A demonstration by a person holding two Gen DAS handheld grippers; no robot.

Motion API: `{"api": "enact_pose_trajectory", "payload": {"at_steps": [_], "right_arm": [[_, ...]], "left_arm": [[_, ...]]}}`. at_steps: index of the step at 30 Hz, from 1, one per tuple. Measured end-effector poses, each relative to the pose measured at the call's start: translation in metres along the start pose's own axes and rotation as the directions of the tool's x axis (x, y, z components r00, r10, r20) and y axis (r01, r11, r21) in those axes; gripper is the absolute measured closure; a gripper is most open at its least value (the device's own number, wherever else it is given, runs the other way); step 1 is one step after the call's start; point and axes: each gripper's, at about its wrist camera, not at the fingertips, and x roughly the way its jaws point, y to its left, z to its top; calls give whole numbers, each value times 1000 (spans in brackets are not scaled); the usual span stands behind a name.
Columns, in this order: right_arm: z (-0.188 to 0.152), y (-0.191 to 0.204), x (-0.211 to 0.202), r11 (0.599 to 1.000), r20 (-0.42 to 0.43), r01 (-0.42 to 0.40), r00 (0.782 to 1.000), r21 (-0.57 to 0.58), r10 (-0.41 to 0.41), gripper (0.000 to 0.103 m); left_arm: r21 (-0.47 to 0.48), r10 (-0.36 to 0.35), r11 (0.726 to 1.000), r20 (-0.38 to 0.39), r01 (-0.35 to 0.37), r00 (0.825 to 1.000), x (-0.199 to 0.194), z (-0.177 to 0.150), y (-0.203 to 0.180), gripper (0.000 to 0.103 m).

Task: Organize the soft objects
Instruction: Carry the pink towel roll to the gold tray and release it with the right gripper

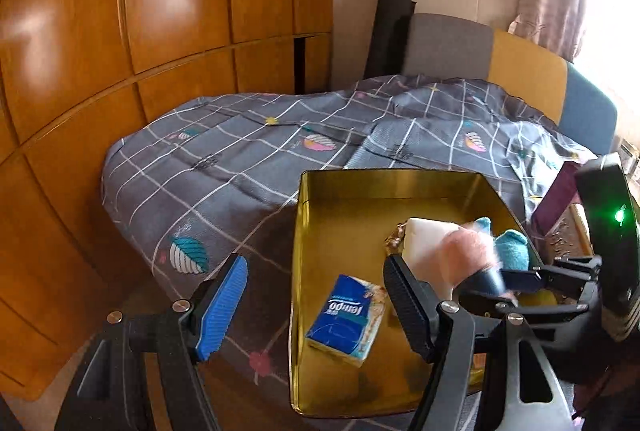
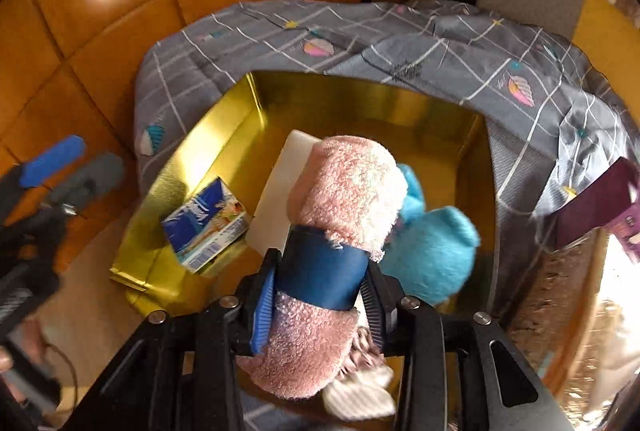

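Towel (image 2: 344, 187), pink and rolled with a blue band, is sitting clamped in my right gripper (image 2: 320, 295) above the gold tin (image 2: 224, 135); my left gripper (image 1: 316, 307) is hanging apart, holding nothing.

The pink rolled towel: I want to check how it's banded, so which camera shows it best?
The right wrist view: the pink rolled towel fills the centre, sharp, its blue band between the right tool's pads. The left wrist view shows only a small, motion-blurred pink end above the gold tin.
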Motion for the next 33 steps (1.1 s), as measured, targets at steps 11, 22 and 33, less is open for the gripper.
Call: {"api": "enact_pose_trajectory", "payload": {"at_steps": [11, 22, 33], "right_arm": [[-14, 7, -38, 987, 166, 161, 974, -23, -155, 35], [-23, 6, -88, 963, 287, 268, 920, 32, -266, 33], [-30, -3, -117, 955, 341, 283, 892, 88, -296, 31]], "left_arm": [[-16, -11, 1000, -5, 11, 1000, 1, -2, -3, 31], [7, -31, 999, 16, 31, 999, -11, 0, -16, 31], [42, -44, 998, 35, 43, 998, -21, 4, -31, 31]]}}
